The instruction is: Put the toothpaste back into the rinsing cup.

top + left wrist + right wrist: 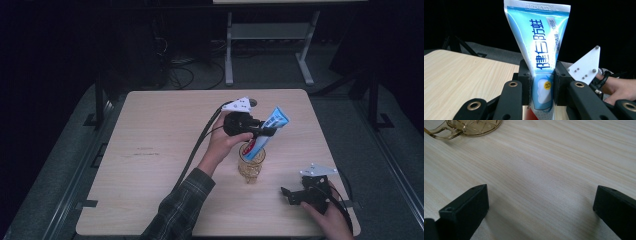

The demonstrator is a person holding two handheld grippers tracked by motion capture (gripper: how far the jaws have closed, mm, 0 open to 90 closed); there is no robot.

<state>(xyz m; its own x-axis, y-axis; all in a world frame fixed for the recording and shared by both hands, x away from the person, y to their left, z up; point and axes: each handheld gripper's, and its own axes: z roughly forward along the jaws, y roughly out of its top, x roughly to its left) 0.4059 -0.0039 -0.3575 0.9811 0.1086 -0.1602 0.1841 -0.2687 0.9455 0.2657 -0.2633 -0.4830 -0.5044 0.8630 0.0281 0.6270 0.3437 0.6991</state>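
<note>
Left tool (541, 87), raised above the middle of the wooden worktop (150, 150), is clamping a blue-and-white toothpaste tube (540, 47) between its closed jaws; the tube is tilting, its lower end sitting inside the amber glass mug (251, 162) and its crimped end pointing up and away. Right tool (541, 210) is resting low near the worktop's near right corner, jaws spread wide and gripping nothing, the mug's handle and base lying just ahead of it.

Looking like a lab/test room: light wood table (150, 150) sitting centre frame on grey carpet, cables (180, 75) trailing upper left, white desk legs (229, 50) standing at top, walls staying dark.
</note>
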